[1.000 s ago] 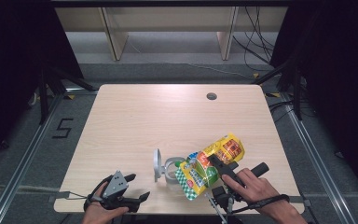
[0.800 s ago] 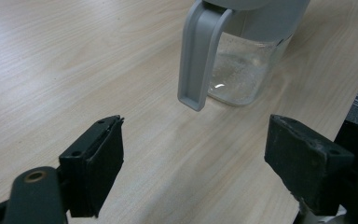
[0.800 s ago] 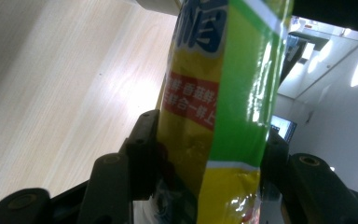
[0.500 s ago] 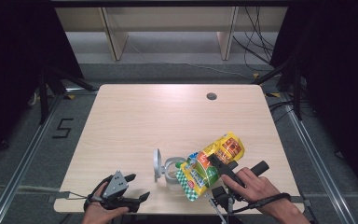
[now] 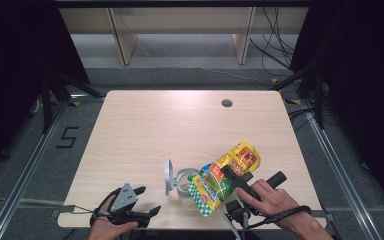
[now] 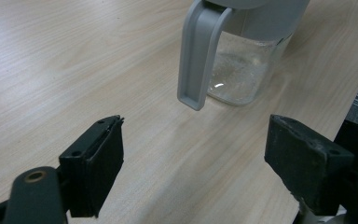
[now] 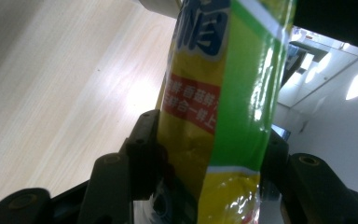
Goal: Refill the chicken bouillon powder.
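Your right gripper (image 5: 235, 179) is clamped on a yellow and green snack bag (image 5: 225, 175), tilted over a clear glass jar (image 5: 184, 182) near the table's (image 5: 155, 125) near edge. The jar's grey hinged lid (image 5: 168, 175) stands open on its left. Your left gripper (image 5: 142, 202) rests by the near left edge, jaws apart and empty, well left of the jar.
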A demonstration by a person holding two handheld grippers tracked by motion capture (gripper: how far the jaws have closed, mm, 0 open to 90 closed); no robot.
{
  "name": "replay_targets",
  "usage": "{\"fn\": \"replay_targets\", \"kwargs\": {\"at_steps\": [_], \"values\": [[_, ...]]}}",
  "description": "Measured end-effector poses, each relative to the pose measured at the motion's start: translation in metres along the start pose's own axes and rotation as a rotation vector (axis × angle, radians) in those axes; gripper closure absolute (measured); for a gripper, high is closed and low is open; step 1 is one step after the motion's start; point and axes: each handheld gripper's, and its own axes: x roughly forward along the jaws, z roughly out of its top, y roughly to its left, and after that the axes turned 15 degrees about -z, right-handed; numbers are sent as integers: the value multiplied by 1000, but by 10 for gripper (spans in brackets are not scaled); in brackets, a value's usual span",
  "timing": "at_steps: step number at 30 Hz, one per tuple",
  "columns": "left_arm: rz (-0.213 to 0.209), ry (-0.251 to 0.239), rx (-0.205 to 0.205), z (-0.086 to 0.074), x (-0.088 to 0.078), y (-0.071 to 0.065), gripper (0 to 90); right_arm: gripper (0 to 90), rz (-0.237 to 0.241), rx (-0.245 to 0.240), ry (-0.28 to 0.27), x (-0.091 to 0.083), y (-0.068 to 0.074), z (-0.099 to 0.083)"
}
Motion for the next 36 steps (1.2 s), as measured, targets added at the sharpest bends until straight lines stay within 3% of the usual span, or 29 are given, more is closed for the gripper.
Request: {"fn": "replay_targets", "kwargs": {"at_steps": [2, 3, 4, 7, 8, 10, 11, 12, 13, 15, 17, 18, 19, 20, 22, 24, 25, 26, 30, 31, 35, 36], "values": [[-3, -6, -3, 0, 0, 0, 189, 532, -3, -16, -16, 1, -1, 1], [-11, -34, -21, 0, 2, -2, 189, 532, -4, 19, 2, 0, 1, 2], [-1, 0, 0, 0, 0, 0, 189, 532, 2, -13, -10, 1, 0, 2], [-5, -11, -6, 0, 1, -1, 189, 533, 2, -18, -12, 2, 0, 2], [-9, -26, -14, 0, 2, -1, 189, 533, 11, -43, -9, 1, -2, 2], [-1, -1, 0, 0, 0, 0, 189, 533, 30, -18, 20, -1, 1, 2], [-8, -16, -12, 0, 1, -1, 189, 533, 19, 33, 47, -2, 2, 3], [-9, -32, -19, 0, 2, -2, 189, 533, 19, 33, 47, -2, 2, 3], [-11, -14, 9, 0, 0, -1, 189, 533, 20, 29, 47, -2, 2, 3], [-7, -10, 11, 0, 0, 0, 189, 533, 19, 27, 46, -2, 2, 2], [-11, -15, 7, 0, 0, 0, 189, 533, 22, 22, 46, -3, 1, 2], [-9, -28, -25, 0, 1, -2, 189, 533, 23, 22, 46, -3, 1, 2], [-9, -24, -23, 0, 1, -2, 189, 533, 9, 58, 45, -3, 3, 3], [-7, -26, -23, 0, 1, -2, 189, 533, 9, 57, 47, -3, 3, 3], [-7, -22, -18, 0, 1, -1, 189, 533, 8, 51, 46, -3, 2, 2], [-8, -18, -7, 0, 0, -1, 189, 534, 1, -21, 0, 0, -3, 2], [-6, -20, -20, 0, 1, -2, 189, 533, 1, -1, 12, -1, -2, 2], [-6, -21, -20, 0, 1, -2, 189, 533, 9, -38, -2, 0, -4, 1], [-10, -32, -24, 0, 2, -2, 189, 534, 1, -16, -3, 0, -3, 1], [-2, -5, -5, 0, 0, 0, 189, 534, 4, -84, -20, 1, -7, 0], [0, 0, -2, 0, 0, 0, 189, 534, 14, -68, -3, -1, -8, 0], [-10, -33, -23, 0, 2, -2, 189, 534, 15, -67, 1, -1, -7, 0]]}}
